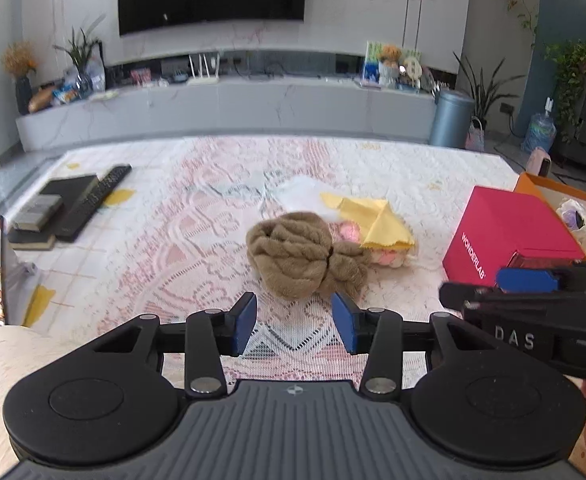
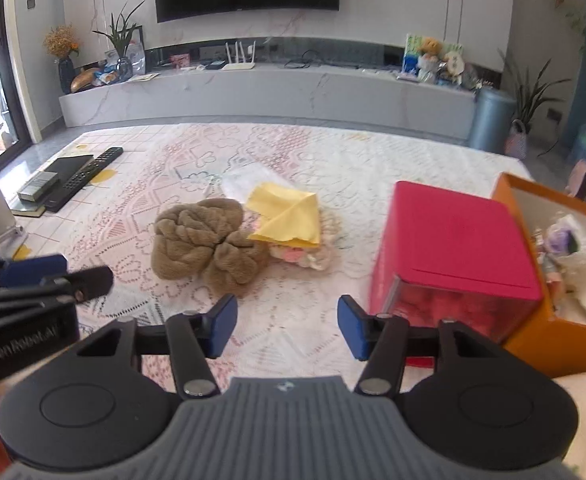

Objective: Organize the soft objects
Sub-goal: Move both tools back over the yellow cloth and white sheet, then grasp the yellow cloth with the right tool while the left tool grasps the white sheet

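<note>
Blue-padded jaws of left gripper (image 1: 294,326) and right gripper (image 2: 288,327) wide apart, empty

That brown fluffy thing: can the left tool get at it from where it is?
Probably yes. The brown plush lies just ahead of the open left tool, with only bare tablecloth between them.

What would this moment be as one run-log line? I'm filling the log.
left gripper: open, before brown towel | right gripper: open, holding nothing | yellow cloth: on table | orange box: right
</note>
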A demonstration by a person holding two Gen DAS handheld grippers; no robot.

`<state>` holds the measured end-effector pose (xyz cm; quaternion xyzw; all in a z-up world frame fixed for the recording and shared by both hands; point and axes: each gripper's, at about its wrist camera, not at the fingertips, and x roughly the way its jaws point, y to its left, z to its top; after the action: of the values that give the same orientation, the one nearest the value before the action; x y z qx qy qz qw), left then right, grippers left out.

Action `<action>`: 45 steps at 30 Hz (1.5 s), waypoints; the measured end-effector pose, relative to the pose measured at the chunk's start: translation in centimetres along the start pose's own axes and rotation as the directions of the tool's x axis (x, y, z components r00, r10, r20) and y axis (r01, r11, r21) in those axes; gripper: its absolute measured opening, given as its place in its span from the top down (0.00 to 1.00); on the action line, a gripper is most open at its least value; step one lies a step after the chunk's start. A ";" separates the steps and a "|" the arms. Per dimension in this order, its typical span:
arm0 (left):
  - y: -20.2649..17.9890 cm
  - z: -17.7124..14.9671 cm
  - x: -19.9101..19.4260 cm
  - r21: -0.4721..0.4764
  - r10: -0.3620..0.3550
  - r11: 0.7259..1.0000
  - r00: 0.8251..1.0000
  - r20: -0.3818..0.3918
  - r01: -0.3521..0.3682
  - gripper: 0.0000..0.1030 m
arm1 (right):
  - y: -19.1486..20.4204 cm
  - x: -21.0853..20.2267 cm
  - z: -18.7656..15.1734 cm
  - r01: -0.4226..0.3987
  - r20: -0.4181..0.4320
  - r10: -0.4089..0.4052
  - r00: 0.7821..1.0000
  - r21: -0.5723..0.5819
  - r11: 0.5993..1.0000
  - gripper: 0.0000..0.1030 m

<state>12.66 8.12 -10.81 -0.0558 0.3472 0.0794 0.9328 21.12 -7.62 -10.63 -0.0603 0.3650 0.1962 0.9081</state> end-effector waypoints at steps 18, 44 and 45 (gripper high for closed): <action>0.9 3.0 6.0 0.011 -0.085 0.996 0.995 -0.060 0.086 0.49 | -0.3 6.7 2.8 0.020 -0.013 -0.021 1.000 -0.070 0.997 0.46; 3.3 4.5 14.4 -0.203 -0.059 0.979 0.985 -0.164 0.025 0.18 | -1.0 17.8 6.8 -0.055 -0.107 0.056 0.993 0.010 0.998 0.50; 3.3 4.5 14.4 -0.209 -0.065 0.977 0.985 -0.162 0.030 0.18 | -1.0 17.6 6.6 -0.056 -0.100 0.057 0.993 0.008 0.998 0.54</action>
<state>25.64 13.66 -17.07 -0.1667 0.4131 0.0876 0.8910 37.34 -1.39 -17.94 -0.0572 0.4123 0.2177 0.8828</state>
